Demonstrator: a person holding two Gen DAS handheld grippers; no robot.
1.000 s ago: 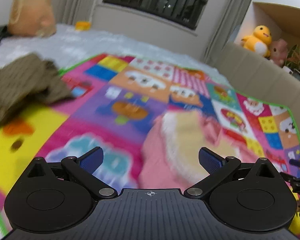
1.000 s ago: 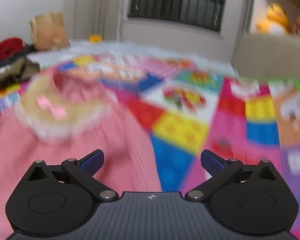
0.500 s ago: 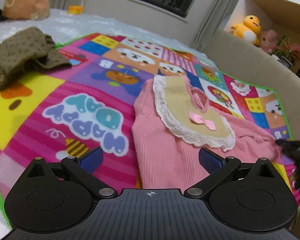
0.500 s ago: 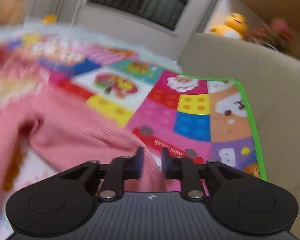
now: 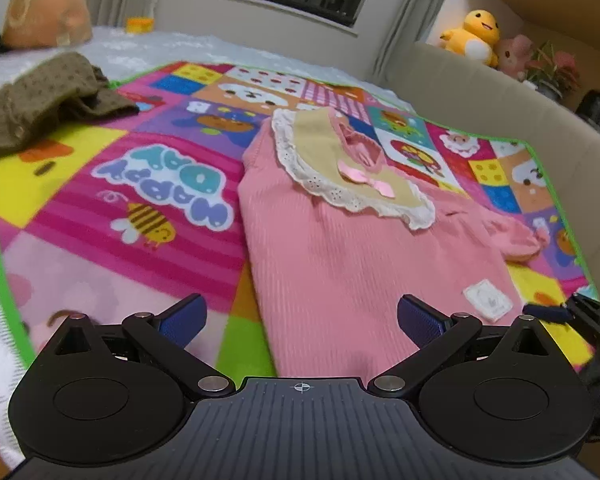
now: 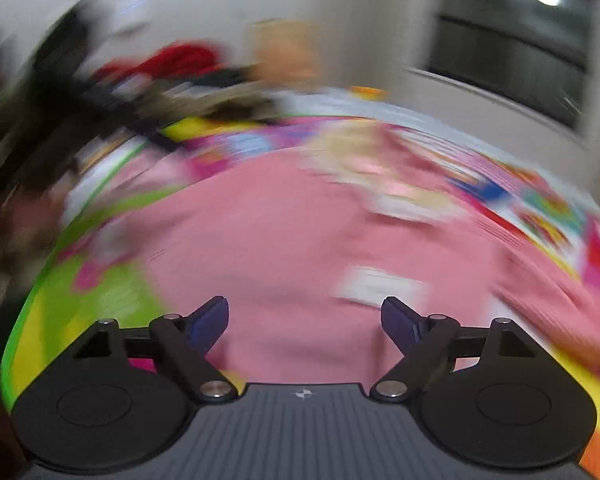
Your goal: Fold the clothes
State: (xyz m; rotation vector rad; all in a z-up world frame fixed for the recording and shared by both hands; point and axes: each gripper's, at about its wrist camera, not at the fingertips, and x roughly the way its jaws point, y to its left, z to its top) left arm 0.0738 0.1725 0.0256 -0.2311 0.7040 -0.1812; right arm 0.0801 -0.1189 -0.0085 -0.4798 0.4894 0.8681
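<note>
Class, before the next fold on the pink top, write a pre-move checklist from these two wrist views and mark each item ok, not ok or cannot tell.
1. Left gripper open, holding nothing: ok.
2. Right gripper open over the pink top: ok.
3. Top lies flat on the play mat: ok.
4. Right sleeve smoothed out: not ok, bunched.
5. Olive garment apart from the top: ok.
6. Right view sharp enough to aim: not ok, blurred.

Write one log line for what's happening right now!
left tool open, over pink top | right tool open, empty | top flat on mat
</note>
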